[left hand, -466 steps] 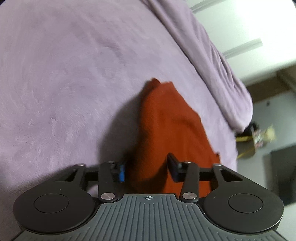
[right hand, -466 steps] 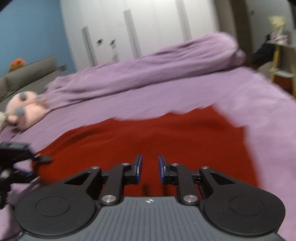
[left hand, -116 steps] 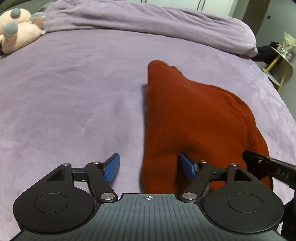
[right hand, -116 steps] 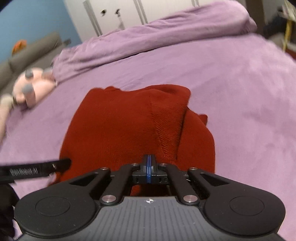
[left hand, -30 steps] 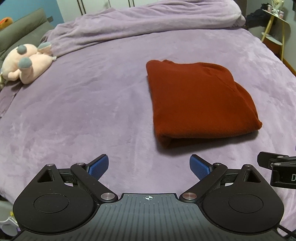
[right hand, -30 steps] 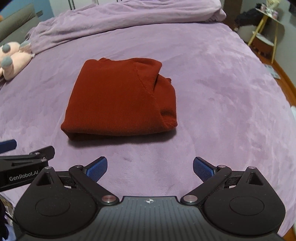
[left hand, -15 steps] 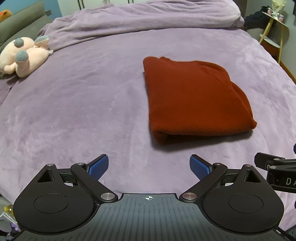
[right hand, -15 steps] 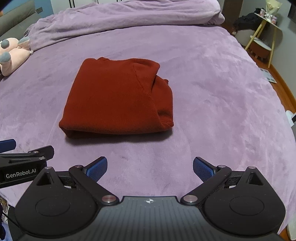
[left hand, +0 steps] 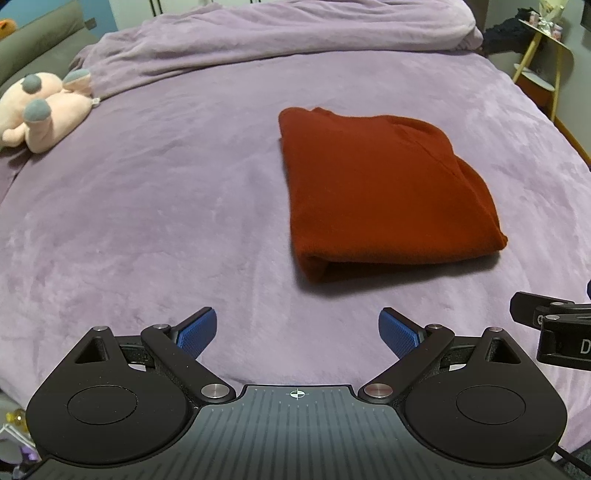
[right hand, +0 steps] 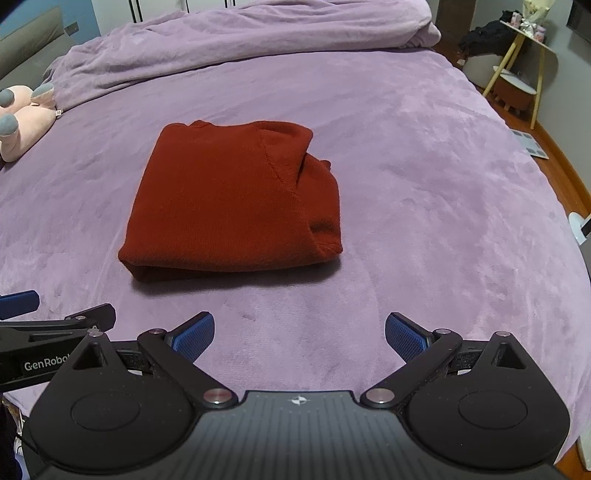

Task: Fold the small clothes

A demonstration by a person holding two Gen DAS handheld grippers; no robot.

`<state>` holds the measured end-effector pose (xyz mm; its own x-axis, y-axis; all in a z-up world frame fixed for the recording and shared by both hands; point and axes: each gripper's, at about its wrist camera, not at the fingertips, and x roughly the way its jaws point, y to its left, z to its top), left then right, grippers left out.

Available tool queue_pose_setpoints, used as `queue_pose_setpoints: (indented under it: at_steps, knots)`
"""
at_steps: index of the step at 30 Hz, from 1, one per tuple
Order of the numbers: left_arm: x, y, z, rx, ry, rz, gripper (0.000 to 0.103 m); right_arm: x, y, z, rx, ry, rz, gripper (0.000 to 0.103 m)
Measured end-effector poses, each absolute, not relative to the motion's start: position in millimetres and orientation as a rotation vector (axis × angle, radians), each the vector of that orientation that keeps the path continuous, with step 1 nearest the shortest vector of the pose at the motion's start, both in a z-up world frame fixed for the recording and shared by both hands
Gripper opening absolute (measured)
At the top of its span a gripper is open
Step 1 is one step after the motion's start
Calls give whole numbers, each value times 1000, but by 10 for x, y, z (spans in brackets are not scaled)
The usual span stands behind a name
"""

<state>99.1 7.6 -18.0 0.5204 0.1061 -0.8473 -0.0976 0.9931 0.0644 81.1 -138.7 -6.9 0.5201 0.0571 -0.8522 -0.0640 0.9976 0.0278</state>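
Note:
A rust-red knitted garment (left hand: 380,184) lies folded into a compact rectangle on the purple bed cover (left hand: 166,206). It also shows in the right wrist view (right hand: 232,203), with a loose fold at its right side. My left gripper (left hand: 297,334) is open and empty, held back from the garment's near edge. My right gripper (right hand: 299,338) is open and empty, also short of the garment. Each gripper shows at the edge of the other's view.
A pink plush toy (left hand: 40,110) lies at the far left of the bed. A bunched purple duvet (left hand: 295,33) runs along the far side. A yellow-legged side table (right hand: 524,55) stands off the bed at the right, over wooden floor.
Since 3.9 s ago both grippers let go of the garment and opened wide. Over the last second both have drawn back slightly; the folded garment has stayed put.

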Motion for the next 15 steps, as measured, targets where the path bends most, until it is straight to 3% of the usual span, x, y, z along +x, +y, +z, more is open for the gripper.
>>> queue_pose_setpoints:
  at_steps: [15]
  knots:
    - [970,86,-159,-10,1010,128,98,806,-1404,-43,-19,1013,74,99]
